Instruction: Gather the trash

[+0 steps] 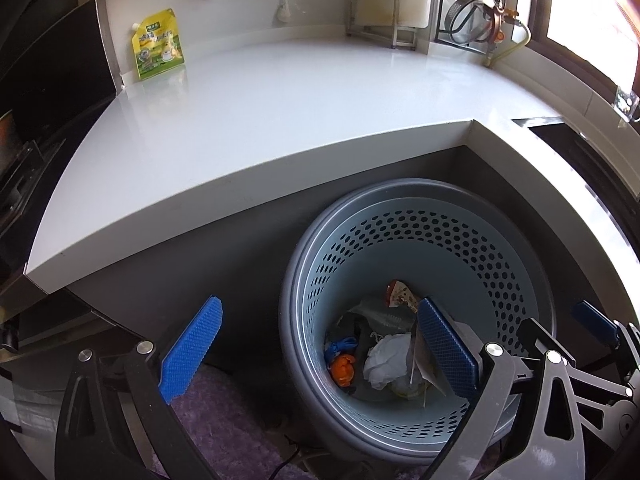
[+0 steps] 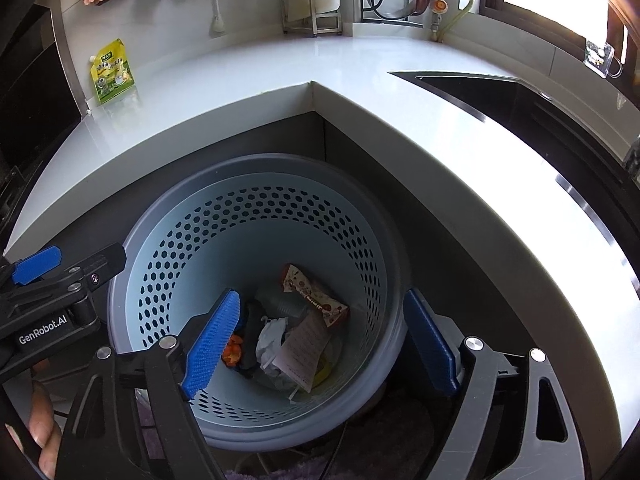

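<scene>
Below the white counter [image 1: 280, 120], both grippers hover wide open, empty, over the bin [image 2: 256, 240].

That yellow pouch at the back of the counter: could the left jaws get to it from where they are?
Probably yes. The yellow pouch stands alone against the wall, the white counter before it bare. The left gripper hangs open over the bin, holding nothing.

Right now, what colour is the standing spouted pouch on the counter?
Yellow and green pouch, clearest in the left wrist view.
</scene>
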